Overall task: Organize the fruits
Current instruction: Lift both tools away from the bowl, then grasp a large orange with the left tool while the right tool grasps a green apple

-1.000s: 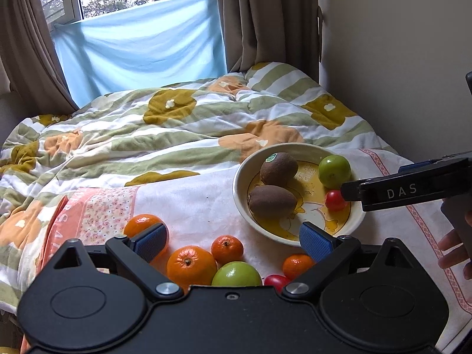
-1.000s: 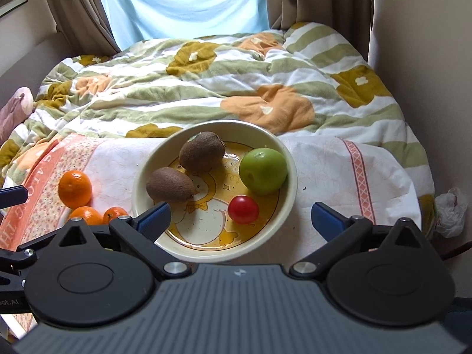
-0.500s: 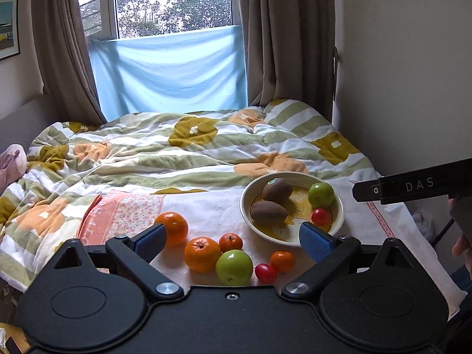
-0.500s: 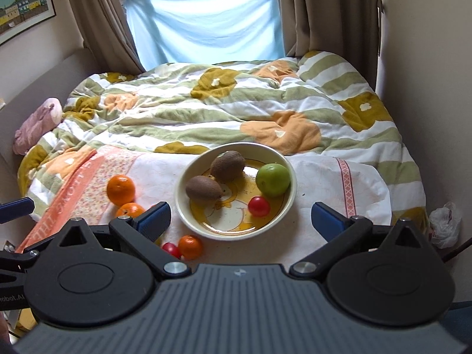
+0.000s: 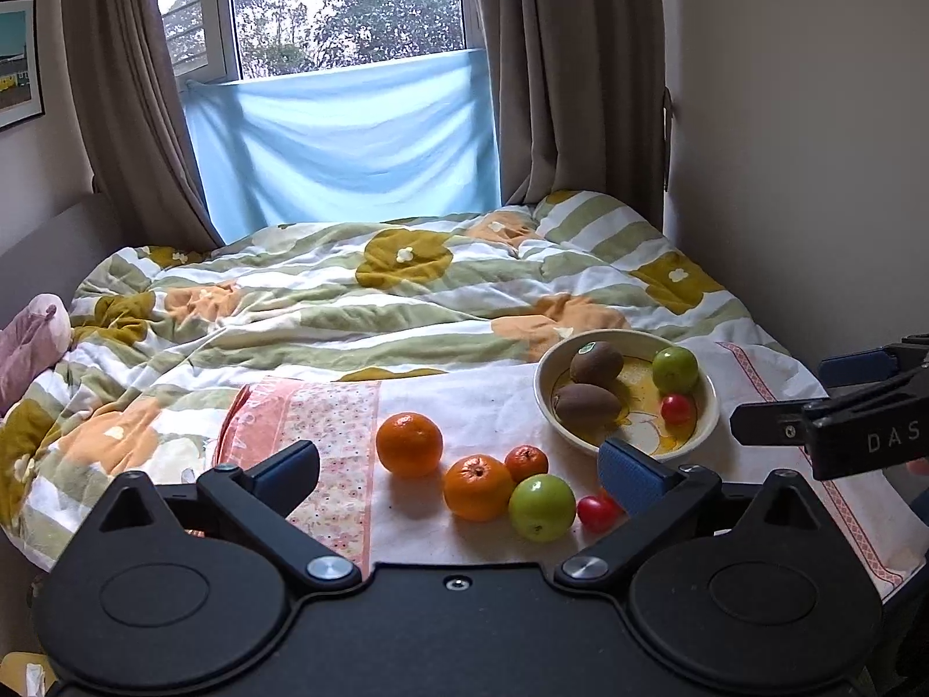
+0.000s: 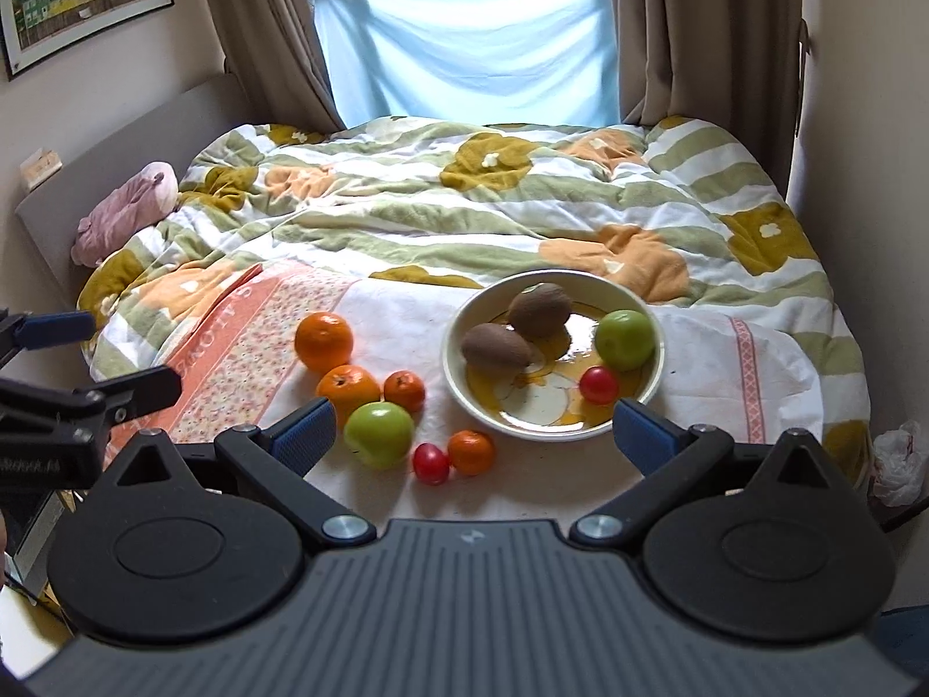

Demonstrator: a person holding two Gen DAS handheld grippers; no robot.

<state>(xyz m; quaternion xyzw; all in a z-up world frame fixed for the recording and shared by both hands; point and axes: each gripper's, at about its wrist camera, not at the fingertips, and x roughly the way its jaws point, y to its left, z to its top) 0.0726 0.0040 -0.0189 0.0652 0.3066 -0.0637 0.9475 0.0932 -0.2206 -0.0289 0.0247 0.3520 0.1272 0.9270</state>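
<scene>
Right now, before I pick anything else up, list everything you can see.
bowl: 1, cream and yellow, on the white cloth
kiwis: 2, brown, in bowl
green apples: 2, one in bowl, one on cloth
cherry tomatoes: 2, red, one in bowl, one on cloth
oranges: 4, on cloth left of bowl
white cloth: 1, over the flowered quilt
pink soft toy: 1, bed's left edge
left gripper: jaws opening, empty
right gripper: jaws open, empty

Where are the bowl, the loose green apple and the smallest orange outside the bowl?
bowl [image 6: 653,392], right wrist view, its right rim.
loose green apple [image 6: 378,433], right wrist view, middle of its skin.
smallest orange [image 6: 471,452], right wrist view, its middle.
</scene>
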